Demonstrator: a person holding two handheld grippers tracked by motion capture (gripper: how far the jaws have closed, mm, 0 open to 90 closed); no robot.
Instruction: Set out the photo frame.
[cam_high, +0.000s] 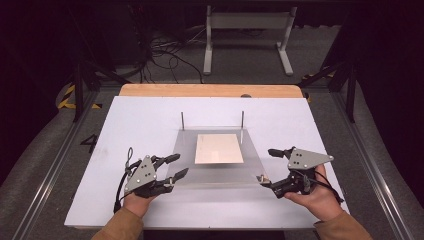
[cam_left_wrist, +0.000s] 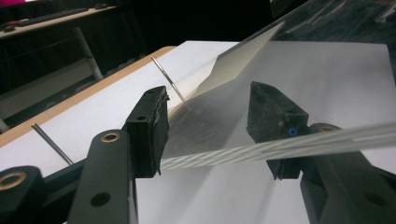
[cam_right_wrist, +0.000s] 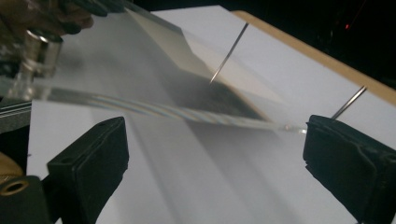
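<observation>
Sheet (cam_high: 215, 172): clear acrylic, rectangular, lying mid-board on the white board (cam_high: 140, 120). Near edge shows rainbow-striped through its thickness in the left gripper view (cam_left_wrist: 261, 151) and right gripper view (cam_right_wrist: 140, 108). Cream card (cam_high: 219, 148) sits at its centre, under or on it, can't tell which.

Two thin pins (cam_high: 182, 120) stand upright at 12 o'clock, right at the sheet's far corners. That side is fenced.

Left gripper (cam_high: 172, 170) at 8 o'clock, at the sheet's near-left corner. Jaws stand half apart with the near edge running between them; pads not pressing on it.

Right gripper (cam_high: 267, 167) at 4 o'clock, at the near-right corner. Jaws spread wide, edge between them, one pad just beside the corner, no clamp.

Open board at 9, 3 and 6 o'clock. Wood strip (cam_high: 210, 90) runs along the far edge.
</observation>
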